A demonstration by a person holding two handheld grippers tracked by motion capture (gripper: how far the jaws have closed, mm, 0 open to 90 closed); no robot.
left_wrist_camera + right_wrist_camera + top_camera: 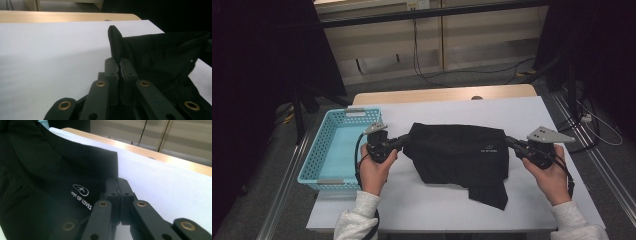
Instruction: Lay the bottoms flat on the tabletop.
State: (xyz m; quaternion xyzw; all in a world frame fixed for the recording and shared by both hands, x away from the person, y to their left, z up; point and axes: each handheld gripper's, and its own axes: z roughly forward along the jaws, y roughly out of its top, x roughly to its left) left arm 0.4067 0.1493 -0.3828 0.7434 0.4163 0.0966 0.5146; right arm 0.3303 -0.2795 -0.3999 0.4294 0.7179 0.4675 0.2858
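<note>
A black garment with a small white logo lies folded and stretched across the white table cover, with one flap hanging toward the front edge. My left gripper is shut on its left edge. In the left gripper view the jaws pinch a fold of the black cloth that sticks up above them. My right gripper is shut on the right edge. In the right gripper view the closed jaws meet the garment at its corner, beside the logo print.
A light blue plastic basket stands at the table's left, right beside my left hand. A wooden tabletop edge shows beyond the white cover. Cables lie on the floor behind, and metal rails run along both sides.
</note>
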